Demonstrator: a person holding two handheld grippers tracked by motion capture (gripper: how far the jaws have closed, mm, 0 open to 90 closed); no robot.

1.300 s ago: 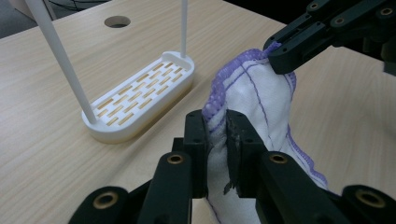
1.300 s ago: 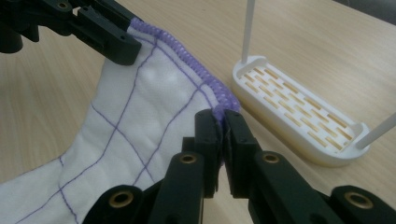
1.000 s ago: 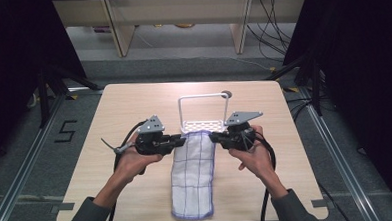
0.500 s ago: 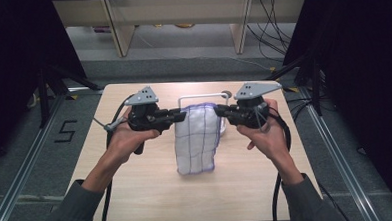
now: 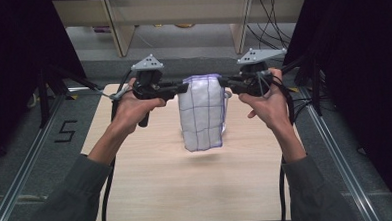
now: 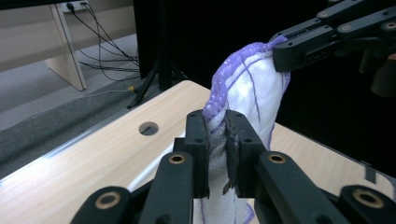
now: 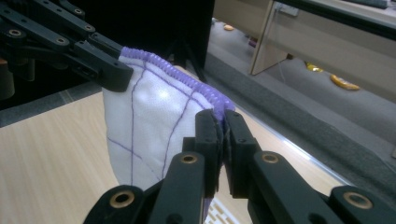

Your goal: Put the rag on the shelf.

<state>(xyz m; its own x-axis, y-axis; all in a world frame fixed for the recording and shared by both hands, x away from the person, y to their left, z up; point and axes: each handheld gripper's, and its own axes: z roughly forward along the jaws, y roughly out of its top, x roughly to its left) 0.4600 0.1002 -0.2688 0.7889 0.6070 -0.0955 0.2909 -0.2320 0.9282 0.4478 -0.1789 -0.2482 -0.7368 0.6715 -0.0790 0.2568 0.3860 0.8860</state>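
One cloth [image 5: 201,115] hung between two grippers, the left [image 5: 182,87] and right [image 5: 224,82]. One rack [image 5: 227,130] stood behind it. One table [image 5: 152,182] lay below.

My right tool [image 7: 222,140] rises from the bottom of the view, its two black jaws pinched tight on the purple-stitched hem of a white cloth [image 7: 149,126] with thin purple grid lines. The cloth hangs to the left of my jaws, above the pale wooden tabletop [image 7: 51,158]. Farther off, up and to the left, my left tool [image 7: 109,74] clamps the other corner of the same hem. Behind the cloth stands a dark stand; to the right of my jaws lies grey floor with light wooden furniture [image 7: 299,32] beyond.
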